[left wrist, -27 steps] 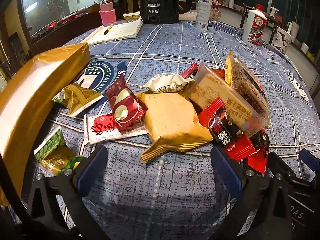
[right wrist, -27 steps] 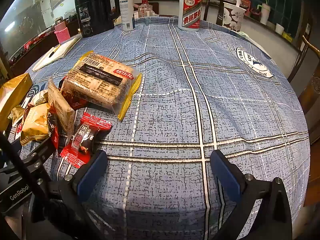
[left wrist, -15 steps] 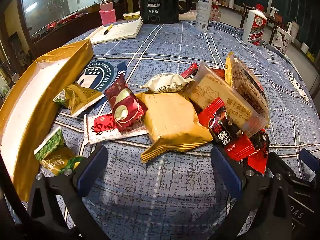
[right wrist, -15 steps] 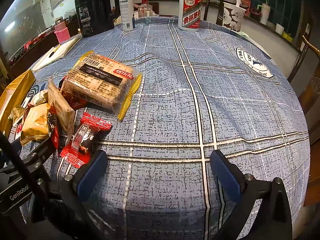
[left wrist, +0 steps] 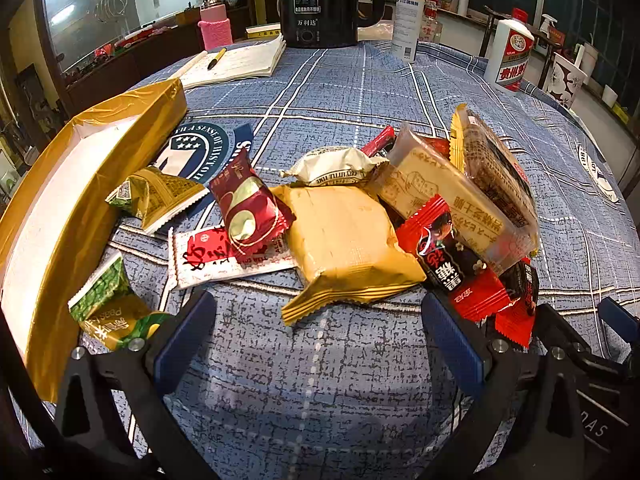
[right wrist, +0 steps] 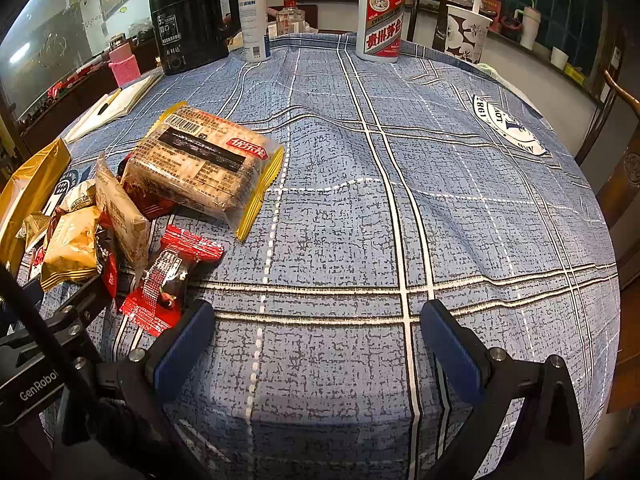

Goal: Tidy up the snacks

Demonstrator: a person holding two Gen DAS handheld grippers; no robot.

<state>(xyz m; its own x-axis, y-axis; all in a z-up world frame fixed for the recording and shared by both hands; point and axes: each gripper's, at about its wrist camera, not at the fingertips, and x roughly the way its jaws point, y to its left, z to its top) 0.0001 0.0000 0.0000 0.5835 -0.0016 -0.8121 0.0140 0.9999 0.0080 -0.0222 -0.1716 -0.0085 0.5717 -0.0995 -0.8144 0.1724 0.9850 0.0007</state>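
A pile of wrapped snacks lies on the blue plaid tablecloth. In the left wrist view my left gripper [left wrist: 318, 334] is open and empty, just in front of a gold packet [left wrist: 344, 244]. Around it lie a maroon packet [left wrist: 248, 210], a white-and-red sachet [left wrist: 224, 256], green packets [left wrist: 110, 308], a red candy [left wrist: 452, 260] and a cracker pack [left wrist: 496, 172]. A gold box [left wrist: 76, 200] with a white inside stands at the left. My right gripper [right wrist: 318, 334] is open and empty over bare cloth, right of a red candy [right wrist: 170, 276] and the cracker pack [right wrist: 208, 164].
A black kettle [left wrist: 318, 0], a spray bottle [left wrist: 406, 20], a white liquor bottle [right wrist: 380, 20], a paper cup [right wrist: 466, 34], a pink cup [left wrist: 216, 32] and an open notebook with a pen [left wrist: 236, 60] stand along the table's far side. A wooden chair [right wrist: 624, 184] is at the right.
The gold box at the left has shifted in toward the snack pile and now sits flatter. Both grippers and the snacks have stayed still.
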